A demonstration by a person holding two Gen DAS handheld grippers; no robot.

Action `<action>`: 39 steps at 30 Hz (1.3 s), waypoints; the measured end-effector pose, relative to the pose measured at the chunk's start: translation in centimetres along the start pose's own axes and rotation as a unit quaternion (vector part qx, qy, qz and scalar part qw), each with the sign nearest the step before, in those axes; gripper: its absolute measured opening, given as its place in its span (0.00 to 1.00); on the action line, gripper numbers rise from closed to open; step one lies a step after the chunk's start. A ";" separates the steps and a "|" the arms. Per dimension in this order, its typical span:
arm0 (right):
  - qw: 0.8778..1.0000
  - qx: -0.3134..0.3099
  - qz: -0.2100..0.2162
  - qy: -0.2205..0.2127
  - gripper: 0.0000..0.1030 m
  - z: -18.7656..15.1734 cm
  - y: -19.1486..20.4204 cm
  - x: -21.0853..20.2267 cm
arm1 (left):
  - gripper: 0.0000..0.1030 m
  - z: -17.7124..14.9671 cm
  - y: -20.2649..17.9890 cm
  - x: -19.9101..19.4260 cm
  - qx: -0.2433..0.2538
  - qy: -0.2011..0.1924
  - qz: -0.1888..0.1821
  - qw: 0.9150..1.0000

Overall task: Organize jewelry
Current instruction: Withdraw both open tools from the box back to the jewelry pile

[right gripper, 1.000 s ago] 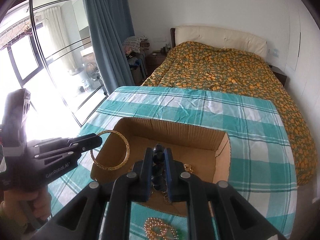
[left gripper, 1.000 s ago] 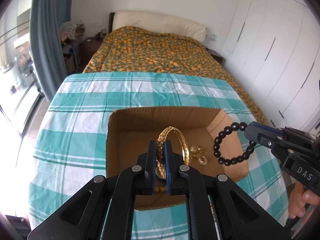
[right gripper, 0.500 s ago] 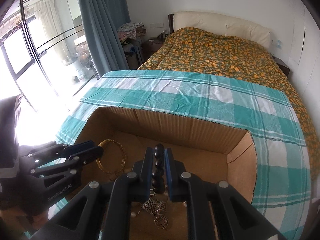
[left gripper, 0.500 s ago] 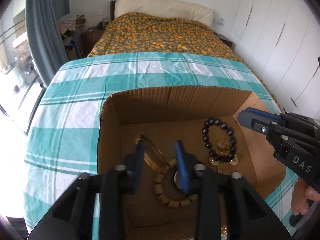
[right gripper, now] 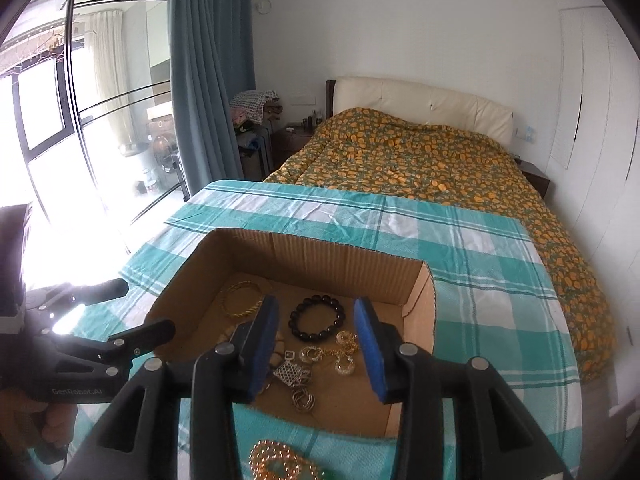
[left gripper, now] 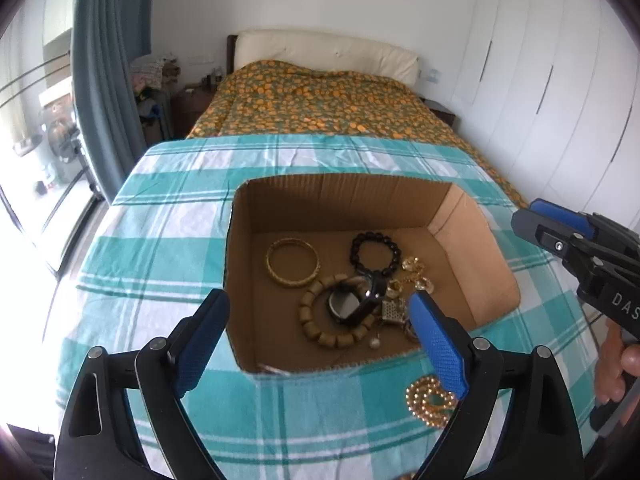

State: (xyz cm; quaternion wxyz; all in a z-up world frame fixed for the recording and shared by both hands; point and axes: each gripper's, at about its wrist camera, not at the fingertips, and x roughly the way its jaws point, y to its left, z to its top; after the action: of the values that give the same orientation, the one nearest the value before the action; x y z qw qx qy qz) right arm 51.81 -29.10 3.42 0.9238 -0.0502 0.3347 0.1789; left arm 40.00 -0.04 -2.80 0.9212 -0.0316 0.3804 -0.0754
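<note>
An open cardboard box [left gripper: 344, 196] [right gripper: 312, 254] sits on the teal checked tablecloth. Inside lie a gold bangle [left gripper: 293, 263] [right gripper: 240, 298], a black bead bracelet [left gripper: 375, 249] [right gripper: 317, 318], a wooden bead bracelet [left gripper: 320, 332], a black watch [left gripper: 352, 300] and small gold and silver pieces [right gripper: 320, 360]. My left gripper [left gripper: 320, 340] is open and empty above the box's near edge. My right gripper [right gripper: 316, 344] is open and empty over the box. A gold bead necklace [left gripper: 430, 400] [right gripper: 280, 460] lies on the cloth in front of the box.
The tablecloth [left gripper: 172, 216] covers the table. A bed with an orange patterned cover [left gripper: 320, 108] stands beyond. Blue curtain and windows are at the left [right gripper: 208, 80]; white wardrobes are at the right [left gripper: 552, 80].
Both grippers have opened and pulled back. The gold bangle and the black bead bracelet, held a second ago, now lie in the box.
</note>
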 end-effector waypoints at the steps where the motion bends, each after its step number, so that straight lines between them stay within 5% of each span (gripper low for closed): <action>1: 1.000 -0.002 0.001 -0.004 0.42 -0.5 0.2 -1.1 | 0.90 -0.5 -0.3 -0.8 0.000 -0.004 0.002 1.000; 18: 0.998 -0.015 -0.030 -0.044 0.43 -9.2 2.9 -12.2 | 0.93 -6.6 -2.8 -9.5 0.018 -0.055 0.031 0.998; 31: 0.997 0.028 -0.046 -0.046 0.43 -15.1 2.1 -14.4 | 0.93 -13.8 -1.3 -9.1 -0.011 -0.006 0.020 1.000; 39: 0.999 0.028 -0.036 -0.007 0.43 -19.8 1.8 -13.8 | 0.93 -18.8 -1.2 -8.7 -0.031 0.030 0.004 0.999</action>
State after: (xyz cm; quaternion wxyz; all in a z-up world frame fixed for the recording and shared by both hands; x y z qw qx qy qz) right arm 29.44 -35.75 -3.07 0.9330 -0.0346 0.3313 0.1364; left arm 20.50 0.16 -9.90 0.9083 -0.0564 0.4100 -0.0607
